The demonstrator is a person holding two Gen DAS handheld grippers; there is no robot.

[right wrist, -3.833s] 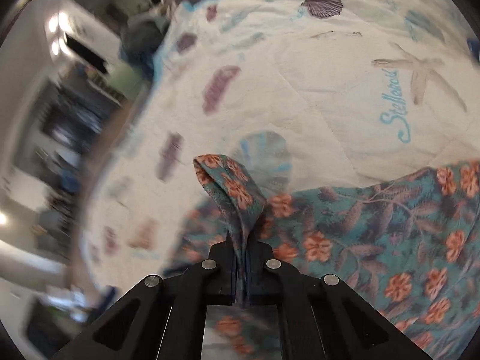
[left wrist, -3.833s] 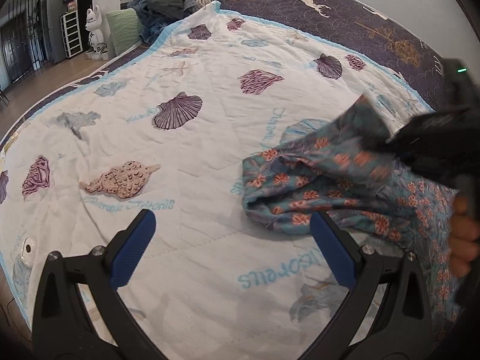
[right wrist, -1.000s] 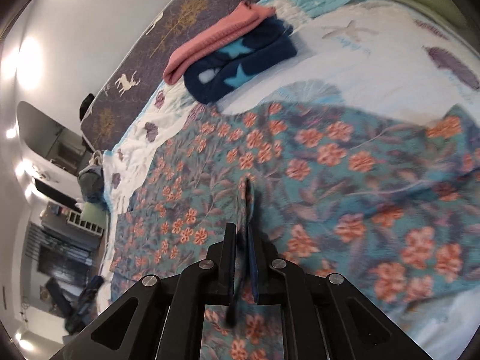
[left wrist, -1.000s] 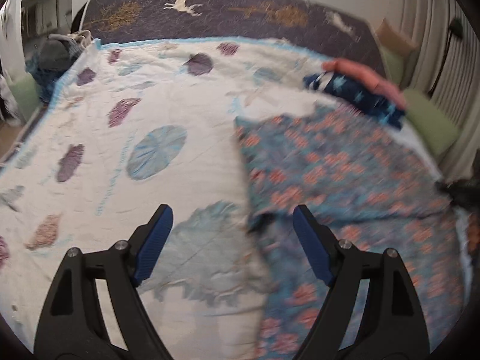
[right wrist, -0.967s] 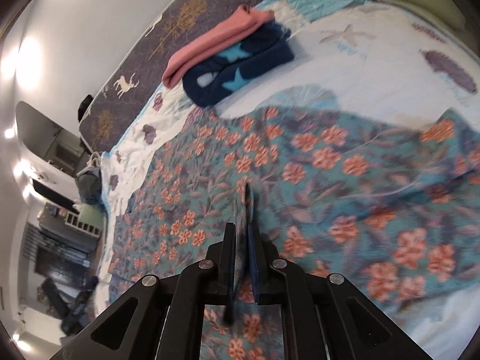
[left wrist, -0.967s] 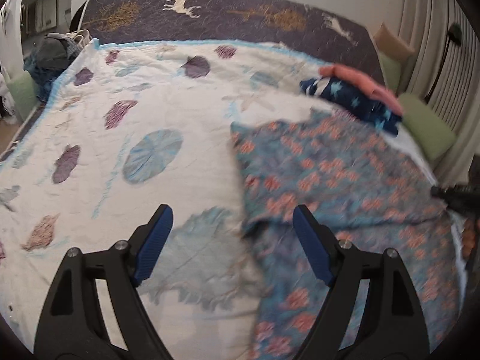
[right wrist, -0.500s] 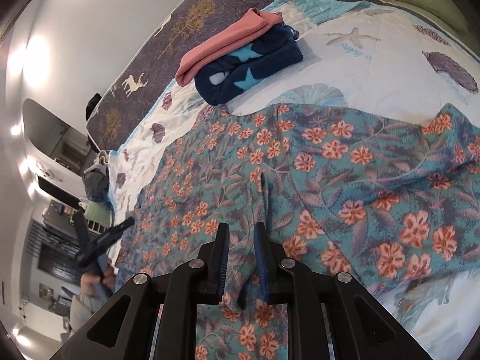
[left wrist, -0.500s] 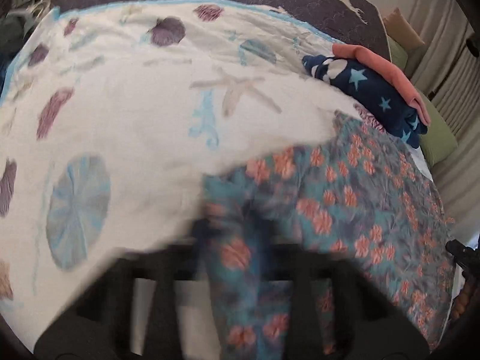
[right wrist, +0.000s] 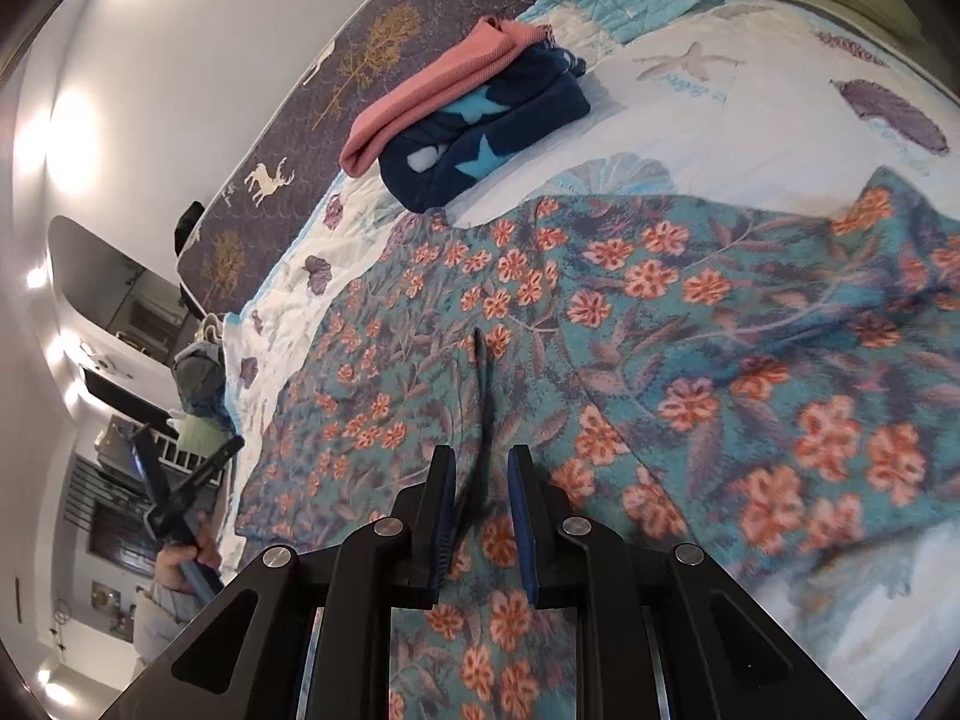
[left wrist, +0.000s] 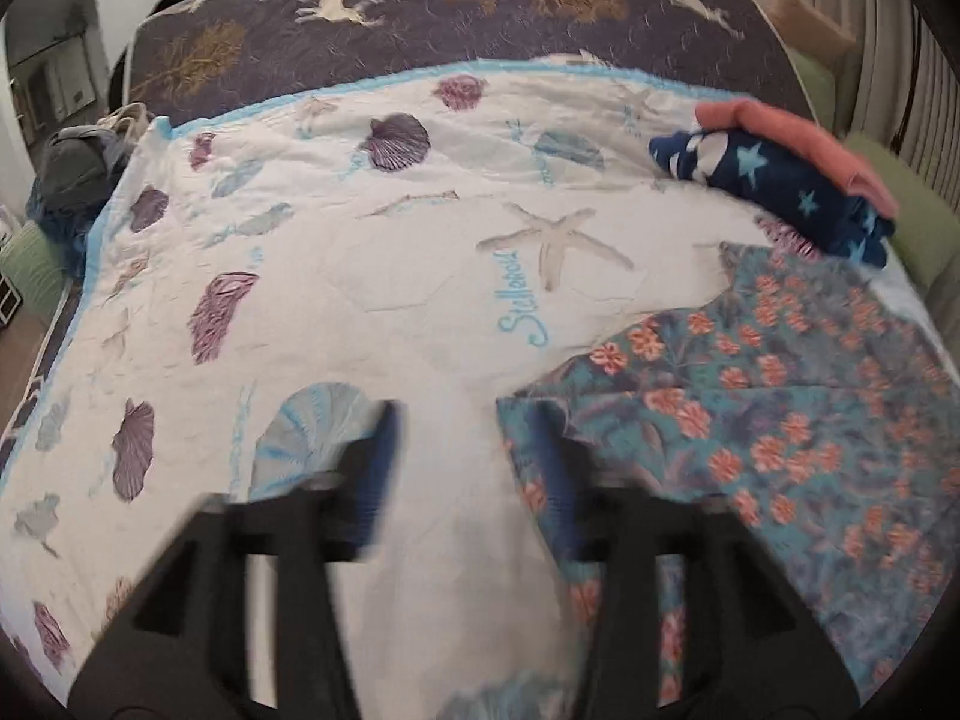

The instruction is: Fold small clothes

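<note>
The word "Stelleroid" is printed in blue script on the white seashell quilt (left wrist: 372,276), beside a starfish motif; no other writing can be read. The quilt covers a bed whose dark purple sheet (left wrist: 420,18) carries deer and tree prints, against a plain white wall. The floral garment (right wrist: 660,348), teal with orange flowers, lies spread flat on the quilt's right part. Beyond it sits a stack of 2 folded pieces: navy star-print fleece (right wrist: 498,132) with a pink folded garment (right wrist: 432,84) on top. The left gripper (left wrist: 468,450), motion-blurred, has its 2 blue pads parted, the right pad at the garment's corner. The right gripper (right wrist: 480,516) hovers low over the garment, fingers narrowly apart with a raised crease of cloth between them.
</note>
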